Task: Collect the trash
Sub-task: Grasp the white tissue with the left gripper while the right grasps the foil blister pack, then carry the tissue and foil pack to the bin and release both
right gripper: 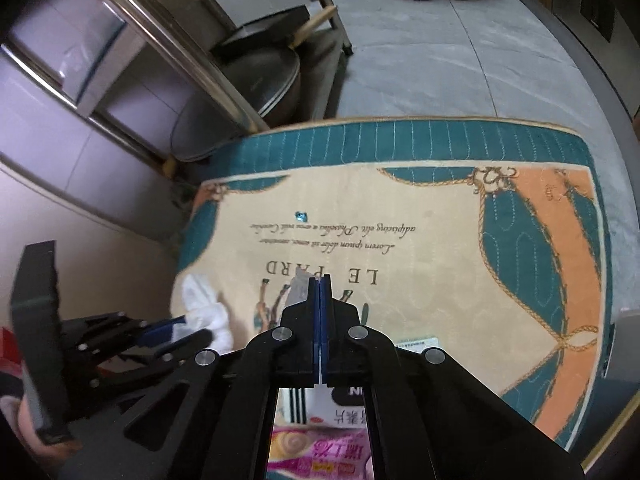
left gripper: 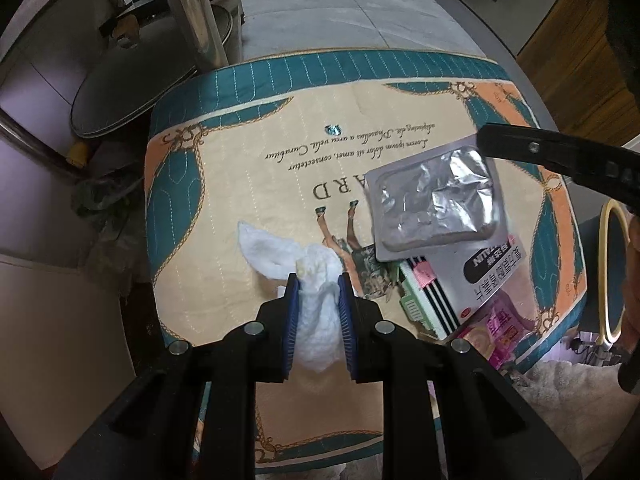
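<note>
My left gripper [left gripper: 318, 280] is shut on a crumpled white tissue [left gripper: 316, 320] over the printed mat [left gripper: 240, 184]; part of the tissue [left gripper: 272, 248] trails onto the mat. My right gripper [right gripper: 321, 280] is shut on a silver foil blister pack [left gripper: 436, 200], held above the mat at the right in the left wrist view; in its own view only a grey edge of the pack [right gripper: 299, 290] shows beside the fingers. The left gripper [right gripper: 188, 330] and tissue [right gripper: 204, 304] show at lower left in the right wrist view.
A medicine box [left gripper: 480, 276], a striped carton [left gripper: 428, 300] and a pink packet [left gripper: 504, 332] lie on the mat's near right corner. A small blue scrap [left gripper: 333, 129] lies mid-mat. A metal rack [left gripper: 192, 12] with a round pan [left gripper: 148, 76] stands at left.
</note>
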The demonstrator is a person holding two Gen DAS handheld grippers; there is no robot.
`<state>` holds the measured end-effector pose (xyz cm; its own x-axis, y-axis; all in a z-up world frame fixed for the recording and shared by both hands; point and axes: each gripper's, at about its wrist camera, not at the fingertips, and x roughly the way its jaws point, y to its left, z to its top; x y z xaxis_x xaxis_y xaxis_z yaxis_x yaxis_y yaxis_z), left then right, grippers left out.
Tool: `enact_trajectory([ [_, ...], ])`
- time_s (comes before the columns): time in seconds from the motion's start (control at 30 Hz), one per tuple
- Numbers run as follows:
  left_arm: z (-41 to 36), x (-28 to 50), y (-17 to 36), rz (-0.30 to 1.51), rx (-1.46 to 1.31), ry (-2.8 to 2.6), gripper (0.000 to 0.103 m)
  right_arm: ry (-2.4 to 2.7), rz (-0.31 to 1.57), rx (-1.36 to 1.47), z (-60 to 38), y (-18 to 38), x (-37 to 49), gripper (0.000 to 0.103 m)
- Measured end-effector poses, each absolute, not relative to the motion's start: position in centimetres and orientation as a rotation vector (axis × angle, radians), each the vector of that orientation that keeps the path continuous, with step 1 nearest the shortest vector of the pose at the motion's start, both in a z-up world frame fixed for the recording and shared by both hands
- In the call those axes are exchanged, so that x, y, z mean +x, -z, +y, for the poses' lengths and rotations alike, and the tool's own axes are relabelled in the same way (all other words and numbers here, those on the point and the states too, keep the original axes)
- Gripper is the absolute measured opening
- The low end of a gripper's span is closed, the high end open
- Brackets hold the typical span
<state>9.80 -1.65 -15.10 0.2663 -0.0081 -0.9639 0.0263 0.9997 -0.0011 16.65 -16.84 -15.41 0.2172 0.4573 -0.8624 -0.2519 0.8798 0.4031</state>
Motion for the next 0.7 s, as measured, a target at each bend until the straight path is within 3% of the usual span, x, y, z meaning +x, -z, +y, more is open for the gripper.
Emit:
enact_trajectory([
  [0.33, -2.6, 9.7, 13.4, 1.242, 0.024, 0.035, 0.019, -0.455, 1.150, 0.170, -19.4, 9.9, 14.2, 0.001],
  [0.7, -6.7, 7.7, 8.2, 1.058, 0.111, 0.141, 0.019, -0.321, 1.003, 0.104, -26.7, 3.3, 8.8, 0.001],
])
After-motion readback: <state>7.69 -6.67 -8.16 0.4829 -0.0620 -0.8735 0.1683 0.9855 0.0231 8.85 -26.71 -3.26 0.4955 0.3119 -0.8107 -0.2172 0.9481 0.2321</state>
